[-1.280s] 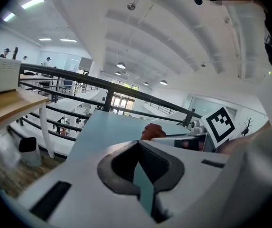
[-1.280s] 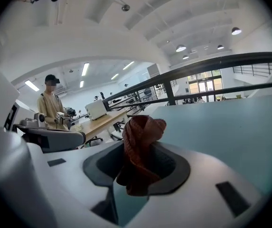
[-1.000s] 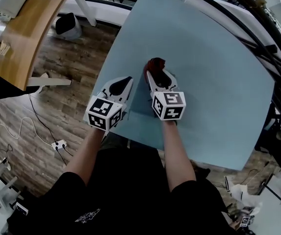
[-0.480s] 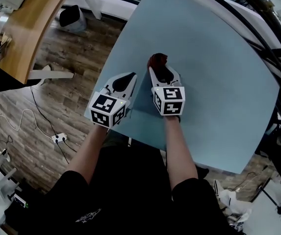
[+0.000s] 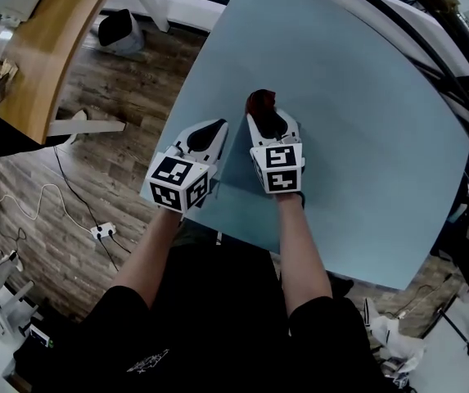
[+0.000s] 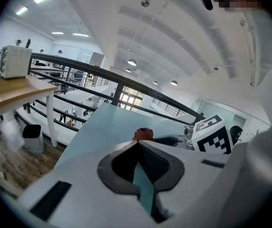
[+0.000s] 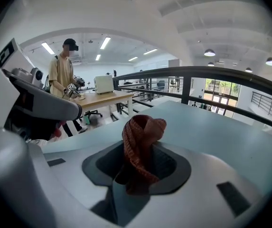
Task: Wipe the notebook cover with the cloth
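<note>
As we look steeply down from the head view, a large pale blue tabletop point(image 5: 365, 137) fills the middle and right of the frame. Brown wood-plank flooring point(image 5: 95, 129) runs down the left, and a curved light wooden desk point(image 5: 46, 47) sits in the upper left corner.

Near the table's lower left edge lies the flat, darker blue-grey notebook point(image 5: 236, 160), between our two hand-held tools. The white left gripper point(image 5: 216, 129) rests at the notebook's left edge. In its own view the left gripper point(image 6: 136, 143) has its jaws meeting at the tips, with only a thin teal sliver showing in the slit behind them. We cannot tell whether they pinch the cover.

The white right gripper point(image 5: 265, 119) sits along the notebook's right side, at centre frame. Its jaws are clamped on a bunched, rust-red knitted cloth point(image 7: 140, 132), which pokes past the tips in a folded loop. The cloth point(image 5: 260, 103) lies at the notebook's upper end; we cannot tell whether it rests on cover or table.

A black-and-white marker cube point(image 5: 179, 184) caps the left tool, and another cube point(image 5: 278, 169) caps the right. In the right gripper view, a person in a beige T-shirt point(image 7: 62, 77) stands at the upper left.
</note>
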{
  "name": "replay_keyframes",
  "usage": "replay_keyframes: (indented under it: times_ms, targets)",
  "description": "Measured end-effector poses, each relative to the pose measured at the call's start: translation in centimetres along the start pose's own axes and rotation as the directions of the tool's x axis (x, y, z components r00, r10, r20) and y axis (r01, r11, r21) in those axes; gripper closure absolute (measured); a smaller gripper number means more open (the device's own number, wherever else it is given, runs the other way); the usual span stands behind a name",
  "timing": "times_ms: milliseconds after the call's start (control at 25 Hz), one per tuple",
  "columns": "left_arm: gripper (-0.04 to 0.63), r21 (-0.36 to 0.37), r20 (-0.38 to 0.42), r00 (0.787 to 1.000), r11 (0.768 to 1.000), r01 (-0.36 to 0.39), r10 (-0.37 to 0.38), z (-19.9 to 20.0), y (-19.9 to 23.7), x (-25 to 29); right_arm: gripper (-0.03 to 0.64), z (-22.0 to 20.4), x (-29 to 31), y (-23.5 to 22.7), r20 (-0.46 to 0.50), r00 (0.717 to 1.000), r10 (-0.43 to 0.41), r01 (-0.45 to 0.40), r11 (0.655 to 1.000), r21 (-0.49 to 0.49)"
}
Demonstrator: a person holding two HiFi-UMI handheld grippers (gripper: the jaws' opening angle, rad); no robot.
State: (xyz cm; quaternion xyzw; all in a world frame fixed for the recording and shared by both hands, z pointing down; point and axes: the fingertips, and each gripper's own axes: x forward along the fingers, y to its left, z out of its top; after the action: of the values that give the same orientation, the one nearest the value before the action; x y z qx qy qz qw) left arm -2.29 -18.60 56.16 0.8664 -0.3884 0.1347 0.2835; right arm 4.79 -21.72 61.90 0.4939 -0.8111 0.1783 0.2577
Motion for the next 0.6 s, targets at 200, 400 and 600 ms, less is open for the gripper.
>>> replay_keyframes:
  times_ms: [200,400,600]
  targets:
    - [0.589,-0.003,-0.005,1.0,1.0,0.014,-0.014,0.1,-0.2,0.7,0.462,-0.7,-0.5,-1.1,-0.008,1.0,-0.012,0.012,1.0,0.021]
    - [0.589,-0.002,-0.006,1.0,1.0,0.029,-0.029,0.4,-0.8,1.2,0.462,-1.4,-1.6,-2.6,-0.011,0.999,-0.037,0.038,0.998,0.041]
    - [0.589,-0.005,-0.009,0.999,0.999,0.044,-0.044,0.6,-1.1,1.8,0.462,-2.2,-2.7,-4.0,-0.018,0.998,-0.064,0.065,0.996,0.061]
